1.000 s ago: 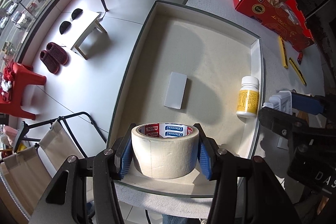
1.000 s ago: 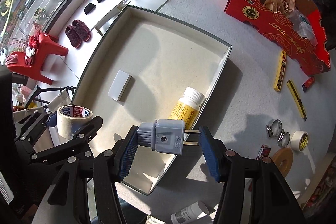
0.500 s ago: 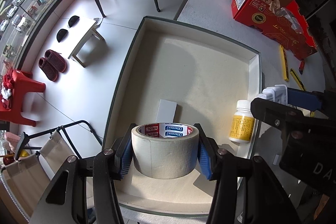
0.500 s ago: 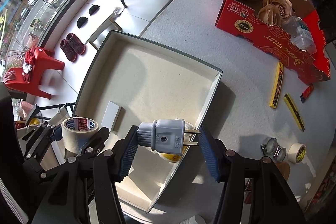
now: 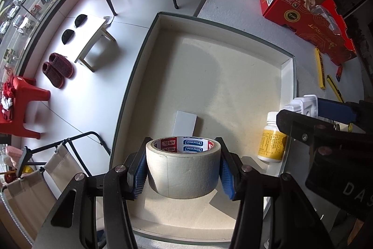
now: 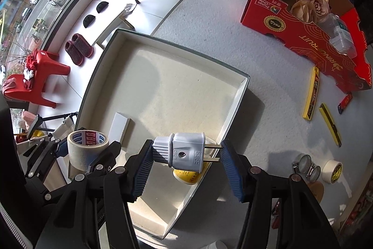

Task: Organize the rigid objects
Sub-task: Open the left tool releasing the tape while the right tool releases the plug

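My left gripper (image 5: 183, 169) is shut on a roll of beige masking tape (image 5: 183, 167) and holds it over the near part of a shallow white tray (image 5: 288, 76). The tape also shows in the right wrist view (image 6: 87, 148). My right gripper (image 6: 186, 155) is shut on a grey power plug (image 6: 184, 152), held above the tray's right rim (image 6: 235, 106). In the tray lie a flat white box (image 5: 185, 123) and a yellow-labelled white pill bottle (image 5: 271, 139), which the plug partly hides in the right wrist view (image 6: 188, 175).
A red fruit carton (image 6: 310, 39) stands at the back right of the grey table. Yellow utility knives (image 6: 311, 95), a red lighter (image 6: 345, 103), hose clamps (image 6: 305, 165) and a small tape roll (image 6: 332, 170) lie right of the tray. Floor drops off left of the tray.
Both grippers have drawn back toward me, each keeping its object. The tray, white box and bottle now sit farther ahead; the plug has tilted slightly.
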The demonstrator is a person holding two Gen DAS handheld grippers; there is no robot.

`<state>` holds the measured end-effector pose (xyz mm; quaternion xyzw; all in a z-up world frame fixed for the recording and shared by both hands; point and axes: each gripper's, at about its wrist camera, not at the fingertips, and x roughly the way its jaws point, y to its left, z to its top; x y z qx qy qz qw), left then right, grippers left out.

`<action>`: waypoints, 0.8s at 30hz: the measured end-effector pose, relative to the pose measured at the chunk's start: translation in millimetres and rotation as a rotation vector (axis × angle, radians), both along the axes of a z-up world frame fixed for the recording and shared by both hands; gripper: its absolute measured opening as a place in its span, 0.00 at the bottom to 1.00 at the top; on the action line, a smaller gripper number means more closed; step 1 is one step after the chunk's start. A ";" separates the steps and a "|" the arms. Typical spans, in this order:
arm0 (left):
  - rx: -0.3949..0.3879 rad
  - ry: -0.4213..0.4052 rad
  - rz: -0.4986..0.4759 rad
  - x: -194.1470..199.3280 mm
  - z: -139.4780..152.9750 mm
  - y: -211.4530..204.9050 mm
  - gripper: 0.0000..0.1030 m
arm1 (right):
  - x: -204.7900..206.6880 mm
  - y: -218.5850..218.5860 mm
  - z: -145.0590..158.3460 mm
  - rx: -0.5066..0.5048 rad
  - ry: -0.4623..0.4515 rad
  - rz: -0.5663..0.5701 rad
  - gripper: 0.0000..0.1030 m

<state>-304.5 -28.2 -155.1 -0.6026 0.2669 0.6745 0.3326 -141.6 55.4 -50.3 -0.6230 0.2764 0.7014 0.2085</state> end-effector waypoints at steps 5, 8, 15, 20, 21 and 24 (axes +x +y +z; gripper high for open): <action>-0.007 0.002 -0.001 -2.0 -4.7 4.4 0.54 | -4.5 4.4 -7.0 -0.003 -0.009 -0.006 0.57; -0.010 0.003 0.002 -3.6 -6.6 6.3 0.54 | -7.6 5.9 -10.6 -0.004 -0.008 -0.008 0.57; -0.018 -0.001 0.008 -4.9 -11.8 9.2 0.54 | -14.5 6.9 -21.5 -0.006 -0.016 -0.013 0.57; -0.025 -0.004 -0.003 -2.1 -16.6 11.5 0.54 | -15.5 7.6 -27.8 -0.006 -0.026 -0.017 0.57; -0.023 -0.008 -0.006 -1.5 -17.6 12.0 0.55 | -15.6 7.7 -28.9 -0.006 -0.027 -0.018 0.57; -0.032 0.013 -0.022 2.1 -19.7 12.8 0.57 | -14.4 7.8 -30.7 -0.014 -0.028 -0.023 0.58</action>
